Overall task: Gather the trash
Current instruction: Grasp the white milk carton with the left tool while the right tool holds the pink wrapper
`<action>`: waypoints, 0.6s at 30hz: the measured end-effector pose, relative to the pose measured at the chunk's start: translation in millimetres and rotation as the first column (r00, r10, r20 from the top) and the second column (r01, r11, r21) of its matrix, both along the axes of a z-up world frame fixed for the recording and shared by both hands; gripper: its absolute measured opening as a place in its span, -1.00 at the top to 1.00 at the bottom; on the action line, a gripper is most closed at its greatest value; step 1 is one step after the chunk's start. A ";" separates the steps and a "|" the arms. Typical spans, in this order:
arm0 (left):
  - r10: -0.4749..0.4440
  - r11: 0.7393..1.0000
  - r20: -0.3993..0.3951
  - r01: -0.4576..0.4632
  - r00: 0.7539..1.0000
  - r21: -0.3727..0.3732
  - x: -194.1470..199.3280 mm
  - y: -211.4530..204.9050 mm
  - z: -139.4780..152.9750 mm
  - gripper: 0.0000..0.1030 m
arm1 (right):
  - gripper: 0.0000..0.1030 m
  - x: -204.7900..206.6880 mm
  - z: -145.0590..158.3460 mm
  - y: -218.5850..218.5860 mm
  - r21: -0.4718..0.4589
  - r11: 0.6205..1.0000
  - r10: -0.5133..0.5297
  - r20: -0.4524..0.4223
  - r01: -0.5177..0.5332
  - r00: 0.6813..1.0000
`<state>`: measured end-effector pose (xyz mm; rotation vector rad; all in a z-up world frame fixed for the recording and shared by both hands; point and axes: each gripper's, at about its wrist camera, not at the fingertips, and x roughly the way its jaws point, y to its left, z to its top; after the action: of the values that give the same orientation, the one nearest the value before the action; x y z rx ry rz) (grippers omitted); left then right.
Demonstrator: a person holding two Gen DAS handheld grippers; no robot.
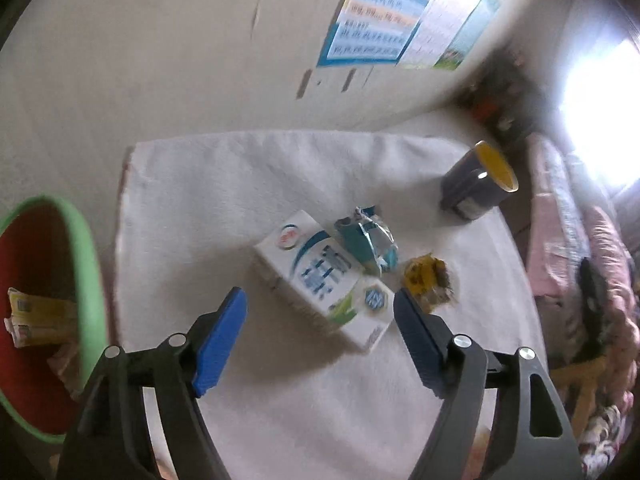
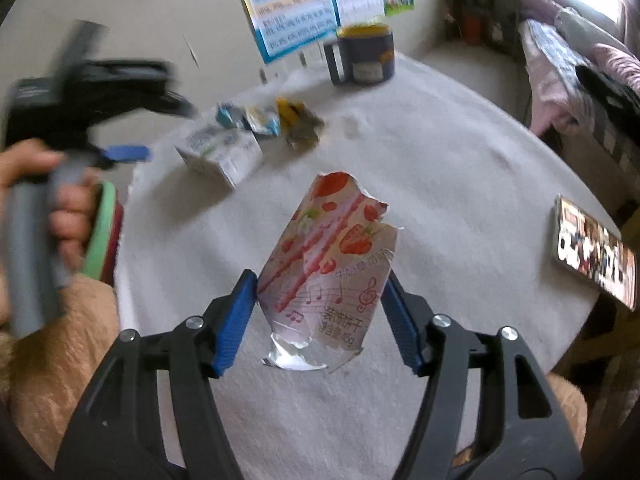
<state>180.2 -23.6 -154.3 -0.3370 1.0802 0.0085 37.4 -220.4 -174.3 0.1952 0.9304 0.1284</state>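
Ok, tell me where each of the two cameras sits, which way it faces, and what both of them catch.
Left wrist: on the left gripper, jaws open and empty, looking down at the milk carton, crumpled wrappers and the red bin; no hand shows.
Right wrist: on the right gripper, clamped on the strawberry wrapper, facing across the table; the person's hand holding the left gripper shows.
Shared: carton, wrappers, mug, wall posters.

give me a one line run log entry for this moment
right gripper: shut on strawberry wrapper | left gripper: open over milk carton | bin: beside table
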 end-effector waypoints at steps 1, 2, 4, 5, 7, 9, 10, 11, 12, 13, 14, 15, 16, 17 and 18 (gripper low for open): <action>0.004 1.000 -0.016 -0.004 1.000 0.015 5.4 -4.4 -2.8 -0.41 | -0.20 -2.2 1.1 0.1 -0.005 1.000 0.004 0.018 -0.004 1.000; 0.009 0.999 -0.030 -0.008 1.000 0.038 11.4 -11.6 -6.5 -0.42 | -0.20 -3.5 0.1 0.4 -0.009 1.000 0.009 0.025 -0.009 1.000; 0.012 0.995 -0.046 -0.007 0.999 0.098 21.3 -21.3 -11.6 -0.48 | -0.21 -4.2 -4.4 -1.3 0.000 1.000 0.015 0.019 -0.015 1.000; 0.019 0.990 -0.052 -0.012 0.998 0.138 25.8 -24.7 -14.5 -0.48 | -0.21 -3.2 -6.3 -3.4 0.013 1.000 0.012 0.014 -0.012 1.000; 0.038 0.983 -0.065 -0.025 0.997 0.181 33.1 -28.4 -20.3 -0.53 | -0.21 -2.1 -6.9 -8.7 0.041 0.999 -0.001 0.017 0.000 1.000; 0.048 0.980 -0.112 -0.025 0.993 0.199 39.0 -29.6 -30.3 -0.62 | -0.22 -2.5 -8.3 -10.6 0.051 0.999 -0.002 0.018 0.002 1.000; 0.050 0.982 -0.114 -0.028 0.992 0.188 40.5 -27.4 -32.5 -0.73 | -0.22 -2.5 -10.2 -10.4 0.055 0.999 -0.001 0.016 0.000 1.000; 0.060 0.981 -0.117 -0.037 0.991 0.190 42.1 -26.6 -33.3 -0.78 | -0.22 -2.1 -11.5 -11.0 0.057 0.998 0.001 0.015 -0.001 1.000; 0.068 0.982 -0.121 -0.045 0.990 0.185 42.5 -25.0 -33.8 -0.78 | -0.22 -0.9 -12.9 -11.5 0.060 0.998 0.001 0.014 -0.002 1.000; 0.067 0.983 -0.126 -0.044 0.990 0.178 42.2 -24.1 -33.8 -0.78 | -0.22 0.1 -13.6 -12.4 0.064 0.998 0.001 0.014 -0.002 1.000; 0.060 0.983 -0.128 -0.037 0.990 0.177 42.4 -24.6 -33.8 -0.78 | -0.22 0.6 -13.9 -13.2 0.069 0.998 0.000 0.015 -0.001 1.000; 0.048 0.982 -0.126 -0.024 0.991 0.185 41.7 -25.3 -33.0 -0.78 | -0.22 1.2 -14.1 -13.7 0.073 0.997 0.000 0.018 -0.001 1.000; 0.041 0.981 -0.123 -0.016 0.992 0.195 43.8 -26.7 -33.2 -0.78 | -0.23 1.8 -14.2 -13.9 0.076 0.997 0.001 0.020 -0.002 1.000; 0.032 0.979 -0.123 -0.006 0.992 0.205 45.1 -28.3 -32.8 -0.78 | -0.23 2.4 -14.3 -13.5 0.076 0.997 0.003 0.021 -0.005 1.000; 0.025 0.977 -0.126 0.002 0.992 0.211 48.2 -31.7 -32.6 -0.78 | -0.23 3.0 -14.4 -12.4 0.075 0.997 0.008 0.021 -0.010 1.000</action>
<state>228.4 -55.4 -186.9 -0.1526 1.1926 0.1563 40.4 -232.9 -188.7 0.2586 0.9068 0.1734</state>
